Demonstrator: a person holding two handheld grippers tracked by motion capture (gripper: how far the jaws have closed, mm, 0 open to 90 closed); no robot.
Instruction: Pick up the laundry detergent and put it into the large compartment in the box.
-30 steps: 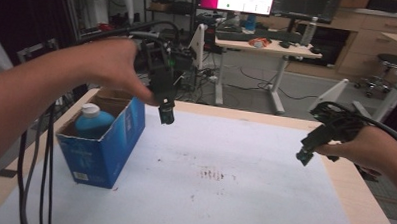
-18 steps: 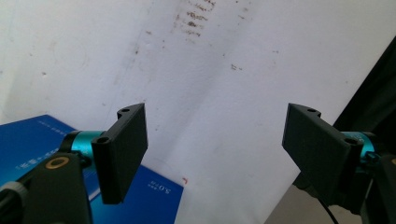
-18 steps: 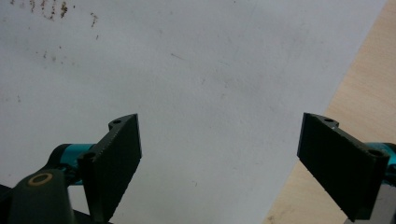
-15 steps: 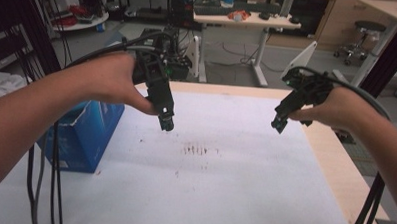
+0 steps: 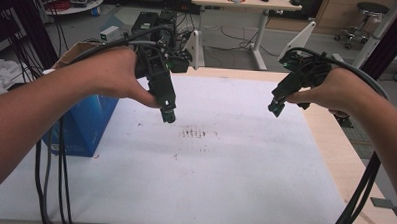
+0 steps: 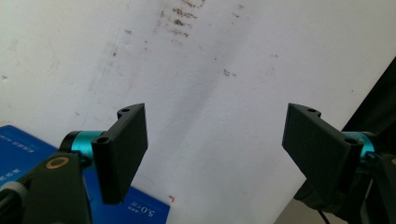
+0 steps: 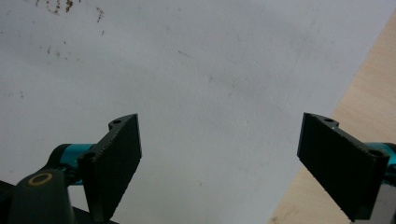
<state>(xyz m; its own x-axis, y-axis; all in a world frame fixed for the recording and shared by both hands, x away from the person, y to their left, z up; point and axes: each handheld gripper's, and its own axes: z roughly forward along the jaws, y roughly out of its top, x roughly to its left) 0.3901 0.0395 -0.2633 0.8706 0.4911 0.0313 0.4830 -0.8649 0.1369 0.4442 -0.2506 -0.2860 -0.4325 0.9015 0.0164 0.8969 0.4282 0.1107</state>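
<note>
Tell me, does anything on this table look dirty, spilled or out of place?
Only a patch of small brown specks soiling the middle of the white sheet, between the two grippers. The blue box stands upright at the left edge; nothing looks spilled or damaged.

Lab or workshop, height-adjustable desk (image 5: 245, 3), stool (image 5: 372, 10), equipment rack (image 5: 159, 28), trailing cables (image 5: 49, 182)

Blue cardboard box (image 5: 83, 125), upright on the white sheet at the table's left edge, just beside the left forearm.
</note>
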